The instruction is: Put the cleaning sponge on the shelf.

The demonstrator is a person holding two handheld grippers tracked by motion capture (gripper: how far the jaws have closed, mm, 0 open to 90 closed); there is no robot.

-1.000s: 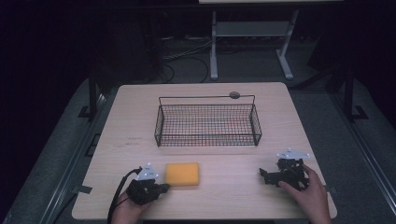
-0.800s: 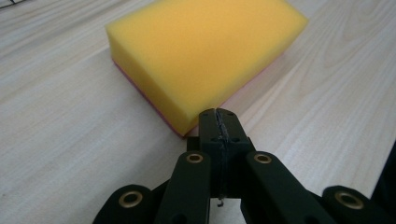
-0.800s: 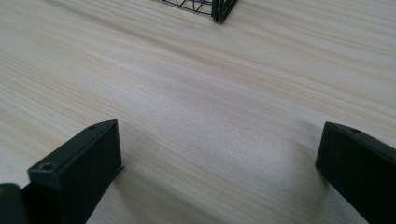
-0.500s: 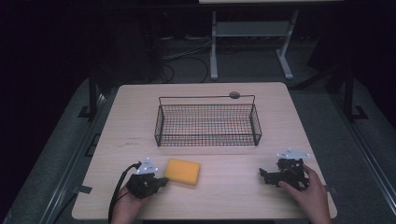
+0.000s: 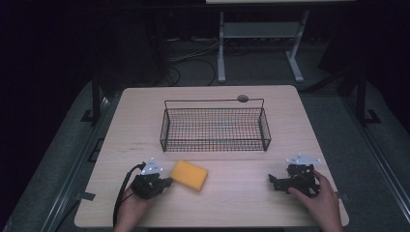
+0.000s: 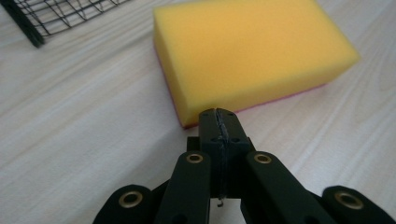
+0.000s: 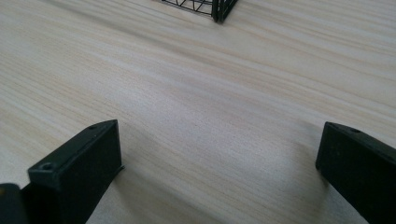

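Note:
A yellow sponge [image 5: 189,174] with a thin pink underside lies flat on the wooden table [image 5: 232,203], in front of a black wire basket [image 5: 215,126]. My left gripper [image 5: 166,181] rests on the table just left of the sponge, jaws shut with nothing between them. In the left gripper view its tips [image 6: 219,116] touch or nearly touch the near corner of the sponge [image 6: 252,51]. My right gripper [image 5: 271,180] sits at the front right, held by a hand, jaws wide open over bare wood [image 7: 219,154].
The basket stands across the table's middle; its corners show in the gripper views [image 6: 32,23] [image 7: 217,9]. A small round grey object [image 5: 242,98] sits behind the basket. Table edges lie close to both hands. Cables and a white stand [image 5: 256,34] occupy the floor beyond.
The sponge has slid and turned slightly, its left end now farther forward toward the basket. My left gripper shifted a little with it. The right gripper has stayed put.

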